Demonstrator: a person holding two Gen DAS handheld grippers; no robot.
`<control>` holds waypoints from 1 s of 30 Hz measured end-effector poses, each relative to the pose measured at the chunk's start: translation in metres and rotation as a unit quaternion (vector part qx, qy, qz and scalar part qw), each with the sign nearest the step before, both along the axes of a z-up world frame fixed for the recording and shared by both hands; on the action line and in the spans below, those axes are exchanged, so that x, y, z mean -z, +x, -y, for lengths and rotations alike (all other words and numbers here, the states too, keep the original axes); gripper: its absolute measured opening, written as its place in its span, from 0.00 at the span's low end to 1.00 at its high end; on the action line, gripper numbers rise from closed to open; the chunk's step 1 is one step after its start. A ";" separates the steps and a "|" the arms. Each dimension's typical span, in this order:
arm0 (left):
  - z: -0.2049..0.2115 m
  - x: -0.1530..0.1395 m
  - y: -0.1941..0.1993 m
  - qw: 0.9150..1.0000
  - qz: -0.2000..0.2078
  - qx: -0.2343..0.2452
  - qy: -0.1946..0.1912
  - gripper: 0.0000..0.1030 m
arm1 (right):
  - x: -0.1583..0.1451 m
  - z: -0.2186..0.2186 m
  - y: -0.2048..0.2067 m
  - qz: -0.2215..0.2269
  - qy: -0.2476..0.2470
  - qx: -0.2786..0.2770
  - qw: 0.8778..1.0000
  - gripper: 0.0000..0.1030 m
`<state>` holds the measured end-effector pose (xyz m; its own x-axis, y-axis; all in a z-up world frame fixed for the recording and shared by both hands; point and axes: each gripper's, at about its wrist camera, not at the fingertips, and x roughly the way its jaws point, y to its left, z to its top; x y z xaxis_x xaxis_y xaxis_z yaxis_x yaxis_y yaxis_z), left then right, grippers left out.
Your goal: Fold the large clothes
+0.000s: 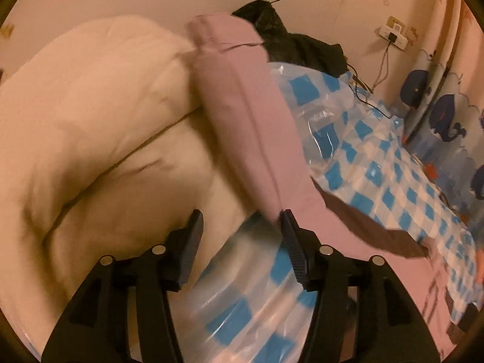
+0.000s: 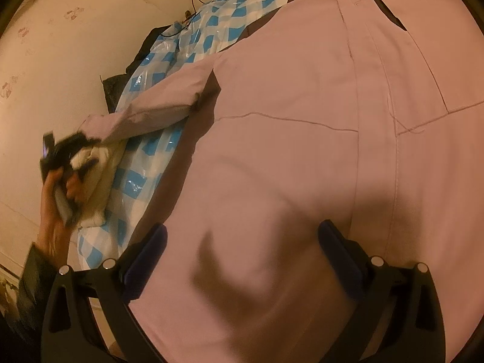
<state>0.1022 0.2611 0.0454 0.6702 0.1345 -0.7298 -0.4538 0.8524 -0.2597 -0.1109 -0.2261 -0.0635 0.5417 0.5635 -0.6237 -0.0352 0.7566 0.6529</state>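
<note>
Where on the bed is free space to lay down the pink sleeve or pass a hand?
Free: the checked plastic sheet between the pink sleeve and the wall, and the strip of it past the jacket body toward the whale curtain. Crowded: the cream lining beside the left gripper, and the corner with the black bag.

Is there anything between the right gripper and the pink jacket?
Nothing visible. The right gripper sits right over the pink jacket, jaws open with only the jacket's cloth between them.
</note>
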 end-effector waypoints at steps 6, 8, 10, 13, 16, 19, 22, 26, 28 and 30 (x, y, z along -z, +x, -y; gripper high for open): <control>-0.007 -0.012 0.002 1.000 -0.013 -0.013 -0.022 0.59 | -0.001 0.001 0.001 0.000 0.009 0.004 1.000 0.93; -0.008 -0.015 0.013 0.999 -0.022 -0.037 -0.006 0.60 | -0.001 0.001 0.001 -0.001 0.012 0.005 1.000 0.93; -0.010 -0.019 0.025 0.997 -0.023 -0.069 0.014 0.61 | 0.000 0.002 0.002 -0.003 0.016 0.006 1.000 0.93; -0.016 -0.020 0.048 0.993 -0.029 -0.107 0.028 0.72 | 0.000 0.003 0.001 -0.005 0.019 0.007 1.000 0.93; -0.016 -0.025 0.068 0.995 -0.023 -0.090 0.040 0.47 | 0.000 0.002 0.001 -0.005 0.015 0.005 1.000 0.93; -0.001 -0.052 0.079 0.998 0.021 -0.045 0.034 0.10 | -0.001 0.001 0.000 -0.003 0.007 0.003 1.000 0.93; 0.029 -0.097 0.073 0.990 0.121 0.008 0.071 0.09 | 0.000 0.001 0.000 -0.003 0.003 0.002 1.000 0.93; 0.071 -0.138 0.052 0.952 0.250 0.071 0.159 0.09 | 0.000 0.001 -0.001 -0.003 0.003 0.002 1.000 0.93; 0.072 -0.131 0.075 0.957 0.211 0.062 0.188 0.16 | 0.000 0.000 -0.002 -0.004 -0.002 0.001 1.000 0.93; 0.056 -0.103 0.114 0.975 0.092 0.024 0.201 0.35 | 0.000 -0.001 -0.002 -0.005 -0.004 -0.001 1.000 0.93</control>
